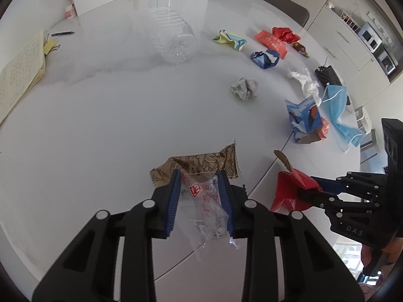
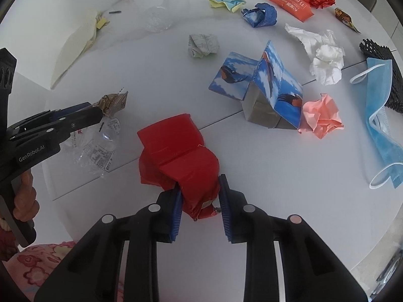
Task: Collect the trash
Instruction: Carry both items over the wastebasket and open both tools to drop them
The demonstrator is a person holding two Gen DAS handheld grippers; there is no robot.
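My left gripper (image 1: pixel 200 176) is shut on a clear plastic wrapper (image 1: pixel 206 203) with red print, held above a brown patterned wrapper (image 1: pixel 201 164) on the white table (image 1: pixel 100 125). The clear wrapper also shows in the right wrist view (image 2: pixel 98 148), hanging from the left gripper (image 2: pixel 99 114). My right gripper (image 2: pixel 200 183) is shut on a crumpled red carton (image 2: pixel 178 156), which also shows in the left wrist view (image 1: pixel 292 191).
Scattered trash lies ahead: a grey paper ball (image 2: pixel 202 45), a blue bird-print box (image 2: pixel 262 85), a pink paper ball (image 2: pixel 321 117), white tissue (image 2: pixel 325 58), a blue face mask (image 2: pixel 382 115), an orange packet (image 2: pixel 289 5), a clear bottle (image 1: pixel 173 37). A notebook (image 1: pixel 20 68) lies left.
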